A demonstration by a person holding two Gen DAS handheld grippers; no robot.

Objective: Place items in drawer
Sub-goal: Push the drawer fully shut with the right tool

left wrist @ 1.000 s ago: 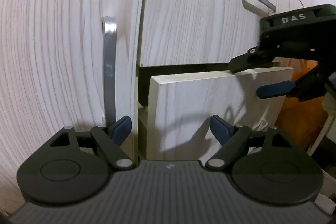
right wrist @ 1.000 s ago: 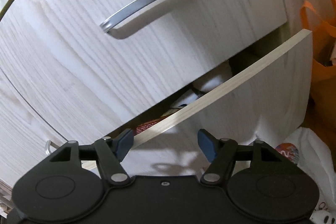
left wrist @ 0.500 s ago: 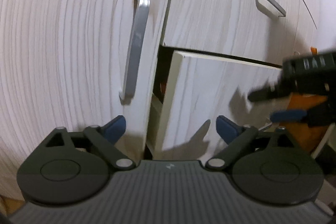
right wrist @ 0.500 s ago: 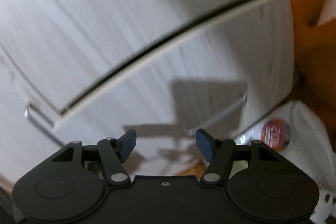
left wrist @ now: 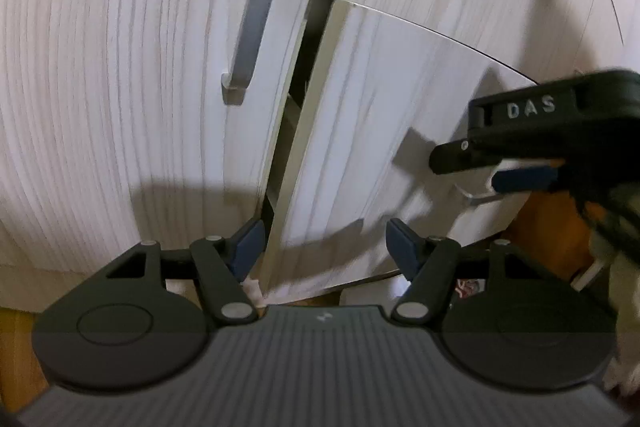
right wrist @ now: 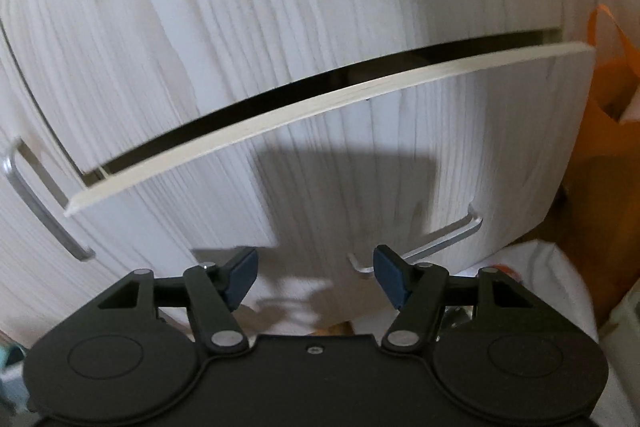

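The left wrist camera sits behind the left gripper (left wrist: 324, 243) and looks forward, close up, at the left edge of a pale wood-grain drawer front (left wrist: 384, 131) standing slightly ajar. The right gripper (left wrist: 480, 167) shows ahead and to the right.

The right wrist camera looks past the right gripper (right wrist: 314, 277) squarely at the same drawer front (right wrist: 360, 167), equally near, with the slim metal bar handle (right wrist: 436, 241) just ahead.

Both views share this drawer front.

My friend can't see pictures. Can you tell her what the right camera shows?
A white wooden drawer sits open just a crack, with a dark gap above it. The open, empty right hand-held gripper points at its metal handle. An orange bag is on the right.
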